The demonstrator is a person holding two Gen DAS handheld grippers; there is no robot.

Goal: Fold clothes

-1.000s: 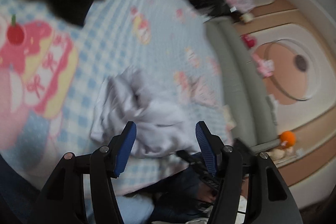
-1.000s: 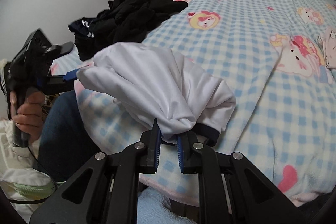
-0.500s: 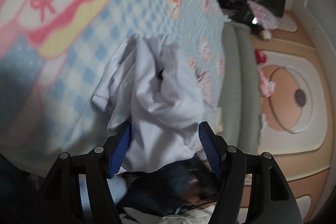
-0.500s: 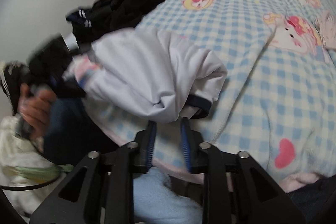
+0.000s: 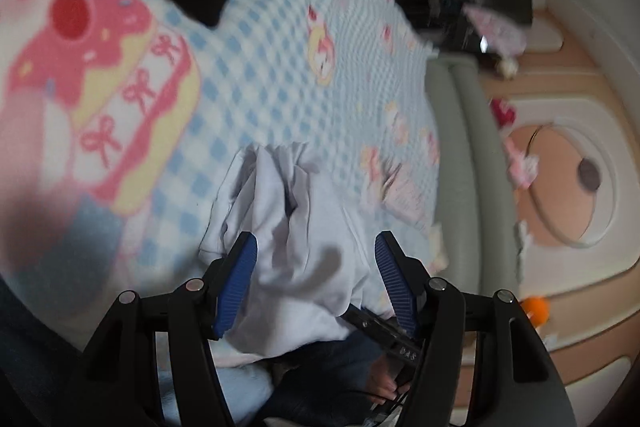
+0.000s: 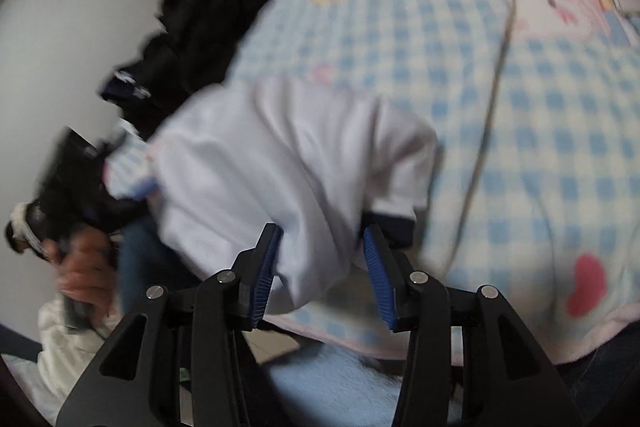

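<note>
1. On a checked blanket (image 6: 500,75), our white garment (image 6: 280,163) lies bunched at the near edge of the bed, a dark pile of clothes (image 6: 200,27) just beyond it.
2. Our right gripper (image 6: 320,267) stands released, jaws spread around a fold and a navy cuff (image 6: 392,223); our left gripper (image 5: 312,279) is likewise spread, gripping nothing.
3. We judge the garment needs spreading flat first: each gripper should pinch a single layer at opposite corners, not a wad.
4. Motion blur hides the finer seams.
</note>
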